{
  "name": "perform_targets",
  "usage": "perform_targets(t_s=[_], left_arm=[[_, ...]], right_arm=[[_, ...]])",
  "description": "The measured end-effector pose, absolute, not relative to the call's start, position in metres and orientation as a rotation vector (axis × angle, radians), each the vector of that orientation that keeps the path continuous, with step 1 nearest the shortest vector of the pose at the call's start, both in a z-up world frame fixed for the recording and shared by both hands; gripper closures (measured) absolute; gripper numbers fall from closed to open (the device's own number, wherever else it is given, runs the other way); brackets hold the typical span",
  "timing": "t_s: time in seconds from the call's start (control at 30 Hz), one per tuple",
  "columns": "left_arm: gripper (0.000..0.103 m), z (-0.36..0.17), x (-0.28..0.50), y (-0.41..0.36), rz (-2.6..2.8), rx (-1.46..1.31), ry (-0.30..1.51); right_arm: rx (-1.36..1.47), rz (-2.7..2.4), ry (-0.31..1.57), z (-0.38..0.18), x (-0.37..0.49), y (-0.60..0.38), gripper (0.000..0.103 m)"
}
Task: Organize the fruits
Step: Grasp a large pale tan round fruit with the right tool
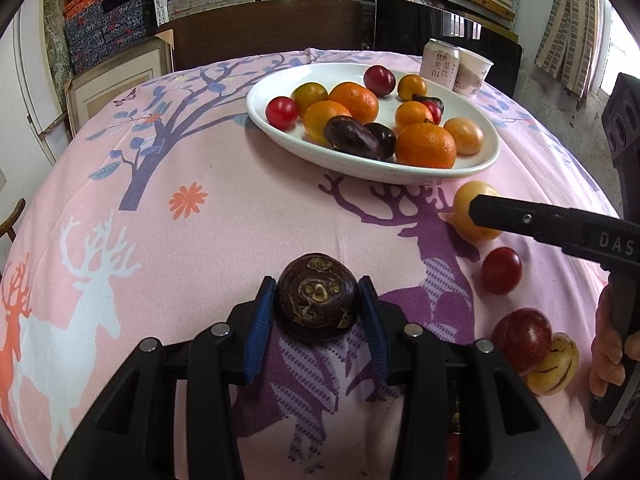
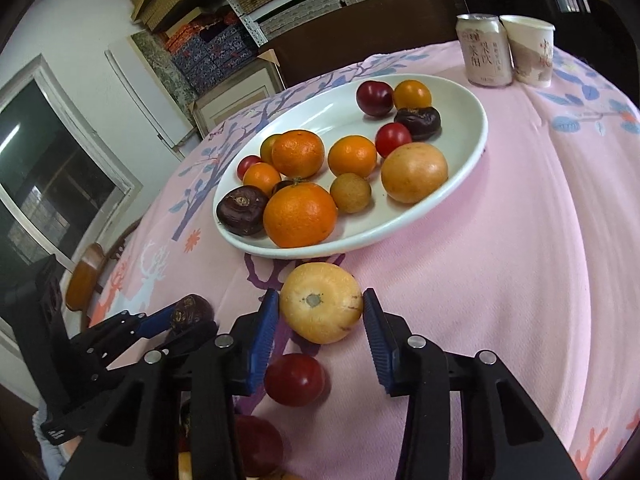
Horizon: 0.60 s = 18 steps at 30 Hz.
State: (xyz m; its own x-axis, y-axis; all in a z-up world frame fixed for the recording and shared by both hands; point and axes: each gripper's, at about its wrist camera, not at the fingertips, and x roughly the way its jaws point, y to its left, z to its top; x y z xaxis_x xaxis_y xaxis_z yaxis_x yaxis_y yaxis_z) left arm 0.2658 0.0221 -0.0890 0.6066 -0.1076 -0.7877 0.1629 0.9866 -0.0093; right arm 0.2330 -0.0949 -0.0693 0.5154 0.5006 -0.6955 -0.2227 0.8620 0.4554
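Observation:
My left gripper (image 1: 318, 304) is shut on a dark brown round fruit (image 1: 318, 298), its blue pads against both sides, low over the pink tablecloth. In the right wrist view that same dark fruit (image 2: 192, 312) shows at lower left. My right gripper (image 2: 322, 316) is shut on a pale yellow fruit (image 2: 322, 306) just in front of the white plate (image 2: 400, 232); both pads touch its sides. From the left wrist view one right finger (image 1: 520, 218) crosses the yellow fruit (image 1: 470, 204). The plate (image 1: 360, 168) holds several oranges, red fruits, dark fruits and yellow ones.
Loose on the cloth near the right gripper lie a small red fruit (image 1: 501, 270), a larger red fruit (image 1: 522, 340) and a striped yellow fruit (image 1: 554, 364). A drink can (image 2: 484, 52) and a paper cup (image 2: 530, 50) stand behind the plate. Shelves and boxes line the back wall.

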Motion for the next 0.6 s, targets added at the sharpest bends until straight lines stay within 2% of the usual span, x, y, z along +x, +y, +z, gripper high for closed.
perform_targets(t_s=[0.37,0.6], left_arm=[[0.063,-0.075,0.258,0.023,-0.139,0.065,0.841],[0.063,-0.022,0.259,0.020,-0.149,0.043,0.727]], right_arm=[[0.409,0.443,0.891,-0.059,0.213,-0.124,0.060],[0.457,0.415,0.736,-0.019,0.197,-0.153,0.060]])
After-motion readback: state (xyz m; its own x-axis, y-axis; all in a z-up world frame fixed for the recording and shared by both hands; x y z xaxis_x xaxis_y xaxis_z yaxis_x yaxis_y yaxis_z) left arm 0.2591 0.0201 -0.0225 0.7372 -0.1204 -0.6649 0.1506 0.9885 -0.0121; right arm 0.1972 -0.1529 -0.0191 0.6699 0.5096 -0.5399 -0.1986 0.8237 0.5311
